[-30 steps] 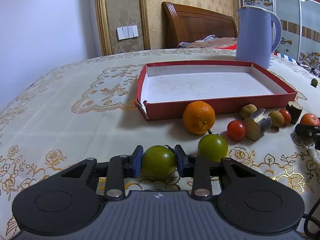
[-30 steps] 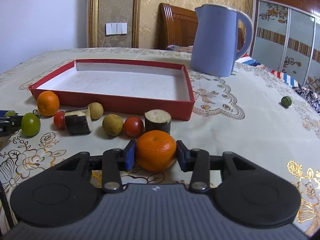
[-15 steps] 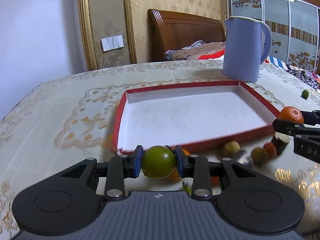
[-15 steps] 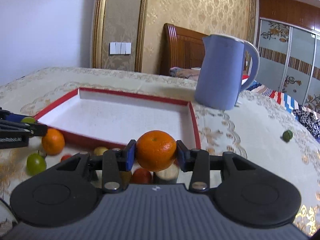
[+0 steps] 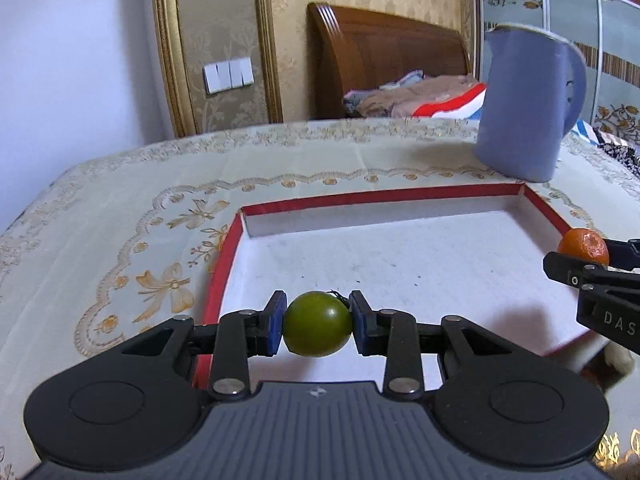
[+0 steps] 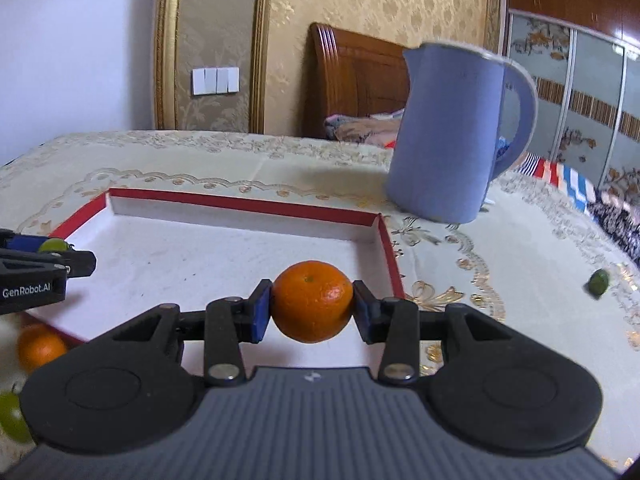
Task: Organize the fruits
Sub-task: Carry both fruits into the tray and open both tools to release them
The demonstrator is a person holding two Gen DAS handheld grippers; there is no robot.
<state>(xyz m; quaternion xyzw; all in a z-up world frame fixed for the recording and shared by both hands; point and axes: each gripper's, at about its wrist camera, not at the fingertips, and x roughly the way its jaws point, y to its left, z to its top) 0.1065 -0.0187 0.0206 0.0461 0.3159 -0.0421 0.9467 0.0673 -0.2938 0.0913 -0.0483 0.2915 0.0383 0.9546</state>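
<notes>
Red box (image 5: 224,264): we see a shallow tray with red walls and a white floor on the patterned tablecloth (image 5: 120,208); its near edge is hidden behind both gripper bodies.
Left gripper (image 5: 318,324): its jaws are closed onto the green tomato (image 5: 318,324), 1 blue pad (image 5: 276,324) on each side; we see it held above the near left part of the box floor.
Right gripper (image 6: 313,307): its jaws are clamped on the orange (image 6: 313,307), held over the near right part of the box, close to the right wall.
Cross views: from the left camera we see only half of that orange, at the right edge, behind black fingers; from the right camera the tomato is a green sliver at the left edge.
Fruit outside the box: a second orange (image 6: 40,346) and another green tomato (image 6: 12,416) lie in front of the box, both blurred and partly covered by the right gripper's body.
Blurred blobs: at the lower right of the left view we cannot tell what the pale and orange shapes are.
Small green fruit (image 6: 598,280): alone on the cloth, well apart from the box, smeared.
Blue kettle (image 6: 452,136): stands just behind the box's far right corner; whether they touch we cannot tell.
</notes>
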